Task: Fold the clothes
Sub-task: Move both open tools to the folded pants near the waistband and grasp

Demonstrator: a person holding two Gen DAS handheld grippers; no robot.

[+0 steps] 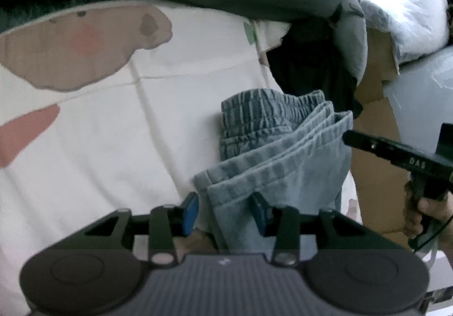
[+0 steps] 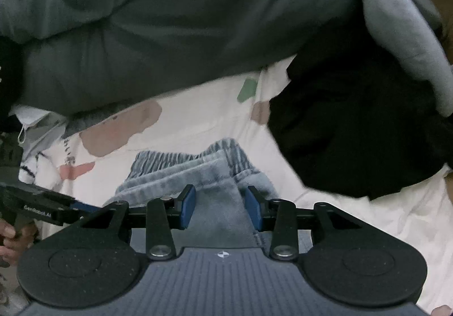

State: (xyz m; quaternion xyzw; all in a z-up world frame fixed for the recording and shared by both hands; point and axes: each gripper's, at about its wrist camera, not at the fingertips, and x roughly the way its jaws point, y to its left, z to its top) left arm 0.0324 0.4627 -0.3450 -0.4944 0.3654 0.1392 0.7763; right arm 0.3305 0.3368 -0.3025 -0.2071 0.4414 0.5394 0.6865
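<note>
Folded light blue denim shorts [image 1: 283, 152] with an elastic waistband lie on a white printed bed sheet [image 1: 113, 132]. My left gripper [image 1: 226, 211] has its blue pads apart, with the near edge of the denim between them. My right gripper [image 2: 220, 205] is also open, its pads on either side of a denim fold [image 2: 215, 174]. The right gripper shows at the right edge of the left wrist view [image 1: 396, 152]. The left gripper shows at the left edge of the right wrist view [image 2: 42, 202].
A dark grey duvet [image 2: 170, 33] bulges behind the shorts. A black garment [image 2: 354, 132] and a light grey garment [image 2: 402, 33] lie to the right. A striped white garment [image 2: 36, 154] lies at the left. A cardboard box [image 1: 376, 146] and white bags [image 1: 410, 10] stand beside the bed.
</note>
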